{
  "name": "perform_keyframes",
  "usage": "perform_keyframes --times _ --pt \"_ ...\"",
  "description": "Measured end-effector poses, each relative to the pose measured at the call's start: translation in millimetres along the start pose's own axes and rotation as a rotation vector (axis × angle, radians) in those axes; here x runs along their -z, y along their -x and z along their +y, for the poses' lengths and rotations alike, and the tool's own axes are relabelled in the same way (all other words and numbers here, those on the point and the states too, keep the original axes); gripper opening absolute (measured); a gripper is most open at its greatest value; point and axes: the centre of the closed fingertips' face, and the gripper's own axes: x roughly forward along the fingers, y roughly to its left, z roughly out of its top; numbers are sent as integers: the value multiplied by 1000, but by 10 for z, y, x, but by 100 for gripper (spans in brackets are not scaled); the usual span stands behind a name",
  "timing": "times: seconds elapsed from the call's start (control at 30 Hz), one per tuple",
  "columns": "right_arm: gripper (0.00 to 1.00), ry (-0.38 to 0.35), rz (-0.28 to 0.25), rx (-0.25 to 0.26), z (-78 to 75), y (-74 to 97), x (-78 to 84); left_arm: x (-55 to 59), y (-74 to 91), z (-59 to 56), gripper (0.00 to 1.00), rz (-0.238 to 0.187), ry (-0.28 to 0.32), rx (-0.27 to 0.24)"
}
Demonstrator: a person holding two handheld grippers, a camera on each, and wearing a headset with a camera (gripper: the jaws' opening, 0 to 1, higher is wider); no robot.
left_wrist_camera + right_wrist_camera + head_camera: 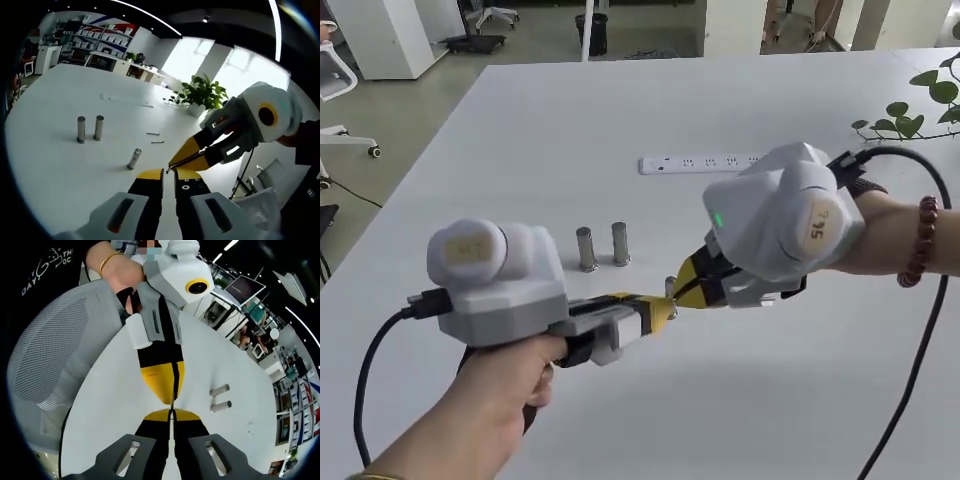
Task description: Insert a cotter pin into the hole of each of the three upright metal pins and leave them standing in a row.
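The third metal pin (669,286) is mostly hidden.

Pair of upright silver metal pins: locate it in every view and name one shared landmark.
Head view: pair of upright silver metal pins, near centre.
Left gripper view: left of centre.
Right gripper view: right of centre, appearing sideways.
Shared landmark: the yellow-tipped left tool.

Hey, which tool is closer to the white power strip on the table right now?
Right. The right tool hangs just on the near side of the power strip. The left tool reaches in from the near left, its body farther off; their tips almost meet.
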Motion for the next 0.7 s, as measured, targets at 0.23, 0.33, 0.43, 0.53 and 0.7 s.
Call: perform_keyframes --times 0.23,0.33,0.43,0.53,0.7 --pt "0 14 -1 6 -5 -7 -37 -9 -4 -7 1 -18 39 11" --pt "0 17 0 9 -5 -17 -42 -4 -3 3 1 -21 48 12" --pt "0 13 -4 8 1 -21 -47 2 3 4 0 -23 52 17" --pt "0 5 -8 12 -4 -24 -49 -1 2 6 0 -28 51 24" --pt "0 -9 -16 19 -17 -20 -40 -13 -10 10 0 -30 50 29"
